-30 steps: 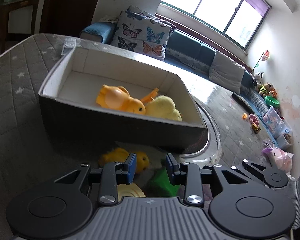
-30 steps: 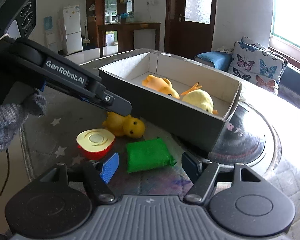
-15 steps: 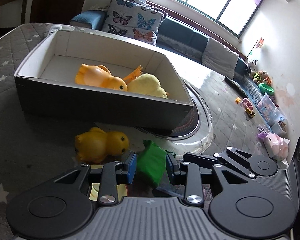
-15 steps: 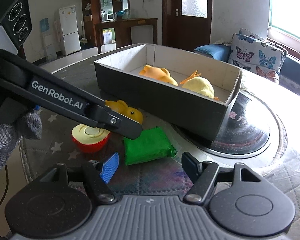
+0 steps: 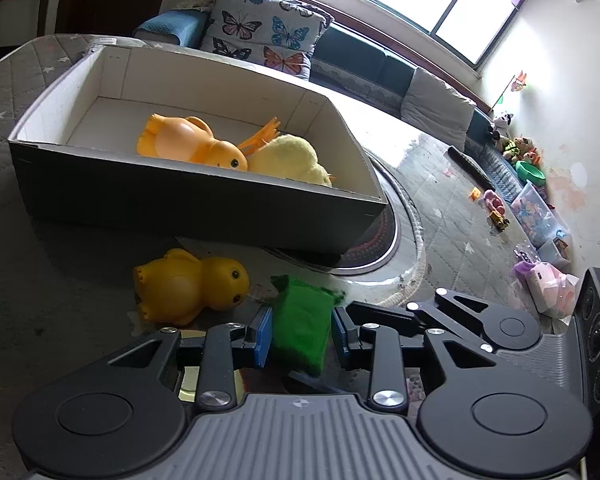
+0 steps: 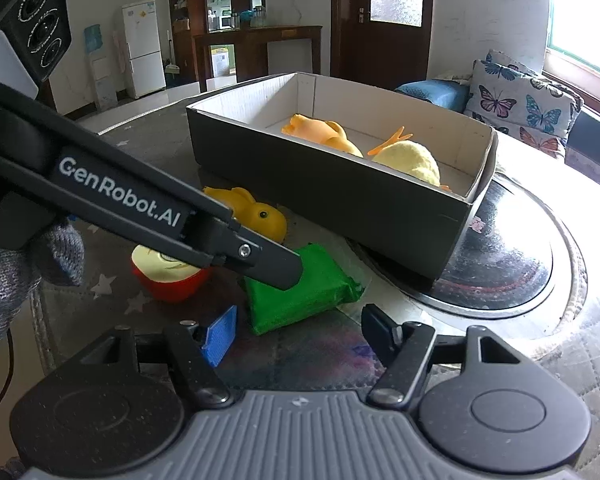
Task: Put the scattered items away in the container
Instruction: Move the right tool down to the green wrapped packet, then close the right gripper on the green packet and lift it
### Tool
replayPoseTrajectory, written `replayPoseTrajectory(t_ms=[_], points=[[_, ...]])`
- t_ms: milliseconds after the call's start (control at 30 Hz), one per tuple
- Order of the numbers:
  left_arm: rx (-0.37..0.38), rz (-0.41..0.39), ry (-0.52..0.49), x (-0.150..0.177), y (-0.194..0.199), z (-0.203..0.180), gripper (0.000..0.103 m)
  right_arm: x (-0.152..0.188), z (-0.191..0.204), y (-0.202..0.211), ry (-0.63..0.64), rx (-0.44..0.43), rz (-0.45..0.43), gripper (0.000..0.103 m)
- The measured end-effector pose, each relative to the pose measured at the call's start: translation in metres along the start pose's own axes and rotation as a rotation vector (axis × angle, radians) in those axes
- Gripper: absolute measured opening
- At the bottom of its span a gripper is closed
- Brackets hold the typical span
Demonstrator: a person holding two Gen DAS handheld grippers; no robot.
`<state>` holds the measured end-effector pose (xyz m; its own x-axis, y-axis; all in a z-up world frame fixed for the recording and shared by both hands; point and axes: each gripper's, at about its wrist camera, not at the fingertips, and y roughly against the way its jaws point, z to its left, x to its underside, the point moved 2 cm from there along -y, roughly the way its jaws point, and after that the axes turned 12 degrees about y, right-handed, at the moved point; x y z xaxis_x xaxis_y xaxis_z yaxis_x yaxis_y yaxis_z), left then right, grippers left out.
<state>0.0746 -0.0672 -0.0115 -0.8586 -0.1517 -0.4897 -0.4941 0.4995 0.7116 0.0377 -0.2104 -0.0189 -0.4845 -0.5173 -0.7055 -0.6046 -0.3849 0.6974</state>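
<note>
Lettering on the left hand-held gripper (image 6: 288, 276) apparently reads "GenRobot.AI".

The left tool (image 6: 288, 276) hides part of the red cup (image 6: 168, 284).

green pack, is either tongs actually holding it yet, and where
Neither holds it yet. The left tongs straddle the green pack at its near end, pads open and not pressing. The right tongs are open and empty.

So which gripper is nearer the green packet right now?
Left. The left gripper has its open fingers on either side of the green packet, pads not yet pressing. The right gripper hangs back, open, with the packet beyond its fingertips.
</note>
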Motion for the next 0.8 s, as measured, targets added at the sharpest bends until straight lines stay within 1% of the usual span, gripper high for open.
replayPoseTrajectory(t_ms=[233, 433, 467, 500, 567, 667, 800], points=[[0.01, 0.014, 0.01, 0.001, -0.004, 0.0, 0.035, 0.001, -0.007, 0.003, -0.008, 0.008, -0.003, 0.069], [0.008, 0.003, 0.042, -0.004, -0.005, 0.002, 0.035, -0.002, -0.006, 0.002, -0.01, -0.005, -0.014, 0.068], [0.01, 0.004, 0.046, -0.005, -0.005, 0.002, 0.035, -0.002, -0.005, 0.001, -0.01, -0.009, -0.015, 0.067], [0.009, 0.007, 0.046, -0.005, -0.007, 0.001, 0.035, -0.003, -0.004, 0.0, -0.01, -0.013, -0.016, 0.063], [0.004, 0.015, 0.047, -0.004, -0.01, 0.0, 0.035, -0.004, -0.002, -0.001, -0.015, -0.023, -0.017, 0.062], [-0.001, 0.024, 0.053, -0.003, -0.013, 0.0, 0.035, -0.005, 0.0, -0.002, -0.02, -0.029, -0.02, 0.056], [-0.002, 0.027, 0.061, -0.002, -0.014, 0.0, 0.033, -0.005, -0.002, -0.002, -0.029, -0.026, -0.023, 0.051]])
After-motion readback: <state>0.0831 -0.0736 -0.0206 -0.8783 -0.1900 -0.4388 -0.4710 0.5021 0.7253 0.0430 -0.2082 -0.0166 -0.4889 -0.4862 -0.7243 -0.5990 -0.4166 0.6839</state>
